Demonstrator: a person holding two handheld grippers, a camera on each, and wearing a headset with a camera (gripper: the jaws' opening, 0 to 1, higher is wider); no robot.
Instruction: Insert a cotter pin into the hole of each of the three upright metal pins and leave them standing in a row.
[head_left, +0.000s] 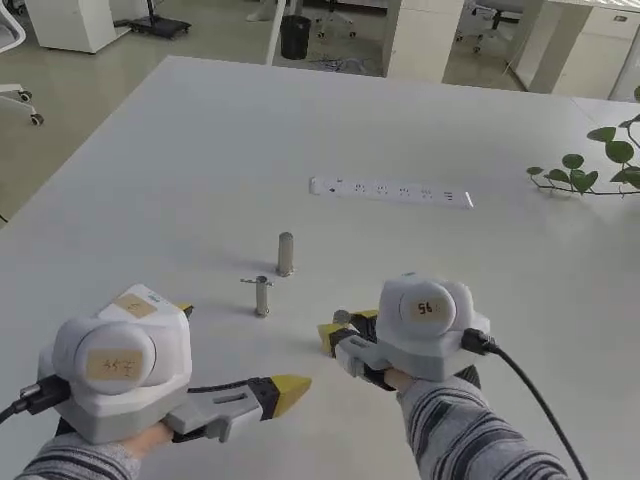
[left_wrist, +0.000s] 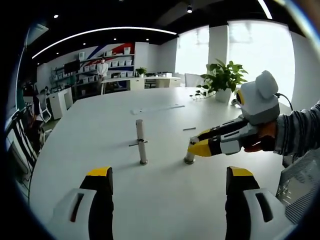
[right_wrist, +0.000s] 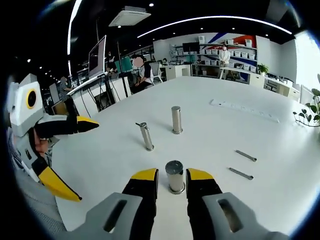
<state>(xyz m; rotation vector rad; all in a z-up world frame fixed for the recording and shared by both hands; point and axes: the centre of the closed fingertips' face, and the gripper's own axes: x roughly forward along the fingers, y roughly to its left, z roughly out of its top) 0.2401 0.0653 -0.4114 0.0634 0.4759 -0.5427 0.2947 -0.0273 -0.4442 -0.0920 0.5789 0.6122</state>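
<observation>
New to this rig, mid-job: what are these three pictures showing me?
A person holds a two-jaw gripper in each hand. The head view looks down from a headset; each gripper view looks along its own yellow-tipped jaws. On the white table stand three metal pins: the far pin, the middle pin with a cotter pin through it, and the near pin. The right gripper has its jaws flanking the near pin; whether they grip is unclear. The left gripper is open and empty. Two loose cotter pins lie nearby.

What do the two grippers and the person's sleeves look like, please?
Both the left gripper and right gripper have rounded white bodies with tan handwritten stickers, black jaws tipped yellow, and black cables. The sleeves are grey-striped.
</observation>
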